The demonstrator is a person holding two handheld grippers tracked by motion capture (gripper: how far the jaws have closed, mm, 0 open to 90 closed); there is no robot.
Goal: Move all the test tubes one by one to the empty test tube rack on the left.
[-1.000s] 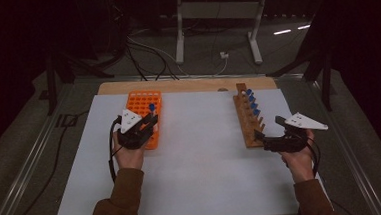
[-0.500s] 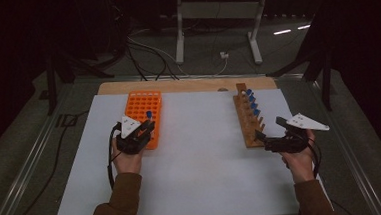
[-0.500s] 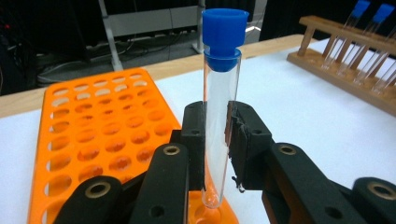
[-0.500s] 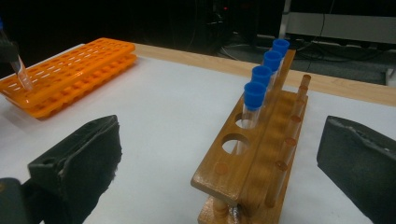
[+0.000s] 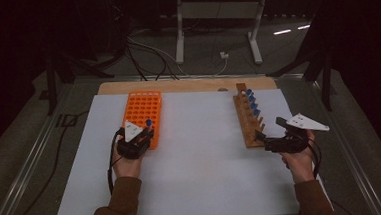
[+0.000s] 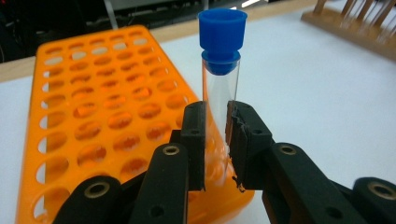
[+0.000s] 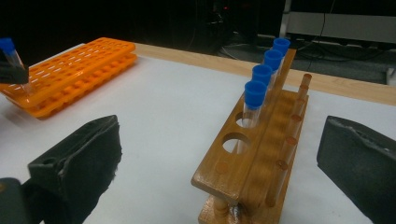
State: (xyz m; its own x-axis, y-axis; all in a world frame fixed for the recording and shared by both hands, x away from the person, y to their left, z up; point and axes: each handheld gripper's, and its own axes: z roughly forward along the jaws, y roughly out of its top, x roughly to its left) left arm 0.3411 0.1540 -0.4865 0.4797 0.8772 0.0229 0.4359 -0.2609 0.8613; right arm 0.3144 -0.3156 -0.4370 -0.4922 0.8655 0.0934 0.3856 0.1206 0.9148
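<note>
— Where does the left tongs stand?
— Clamped on a clear test tube with a blue cap, pads pressing its glass from both sides. The tube stands upright over the near right corner of the orange tube rack, on the white table.
— Is its foot in a hole?
— Cannot tell; the pads and the rack edge hide the tube's lower end.
— And the right tongs?
— Jaws wide apart, nothing between the pads, just short of the near end of the wooden rack. Four blue-capped tubes stand in its far holes; the two nearest holes are open. The rack's foot is cut off at the bottom.
</note>
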